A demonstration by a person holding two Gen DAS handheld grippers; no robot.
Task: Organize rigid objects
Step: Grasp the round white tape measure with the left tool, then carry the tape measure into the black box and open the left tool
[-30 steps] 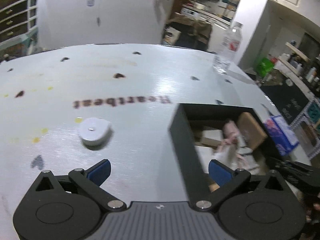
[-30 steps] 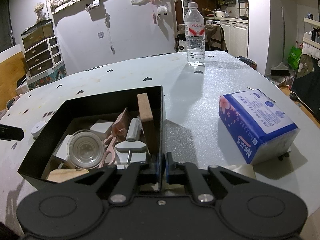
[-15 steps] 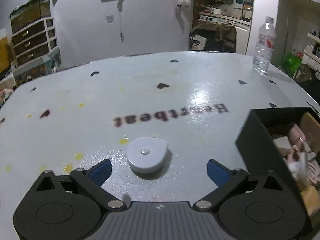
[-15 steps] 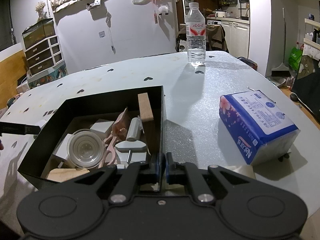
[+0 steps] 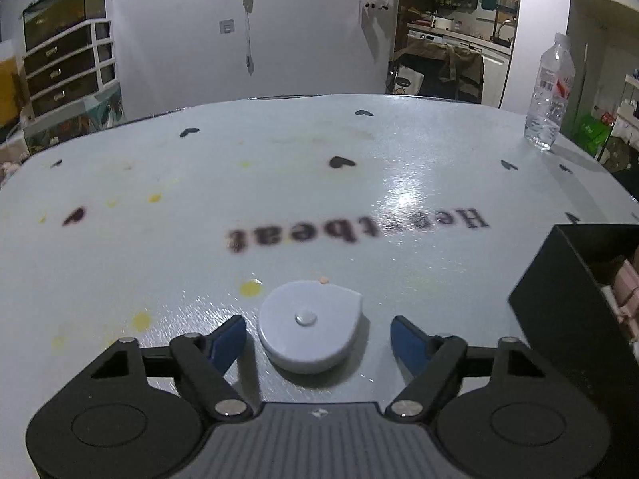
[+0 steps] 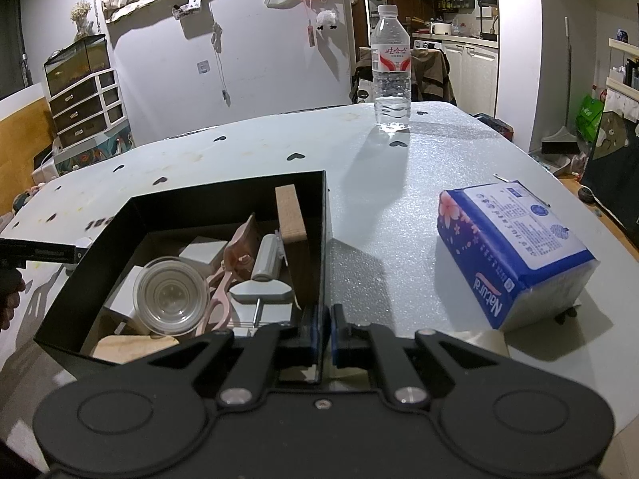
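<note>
Left fingers (image 5: 241,335) closing around smooth rounded white disc (image 5: 309,325); right fingers (image 6: 337,333) pinch thin black box wall (image 6: 322,263).

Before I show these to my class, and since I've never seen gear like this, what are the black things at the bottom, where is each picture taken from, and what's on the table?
They are two hand-held grippers, one in each of a person's hands, each carrying a camera that looks along its fingers. One picture is from the left one, the other from the right.

The left gripper is closing around a white round disc on the table, not yet touching it.

The right gripper is shut on the wall of a black box, which holds a clear cup, a wooden block and other small items.

Also on the table are a water bottle and a blue tissue pack.
</note>
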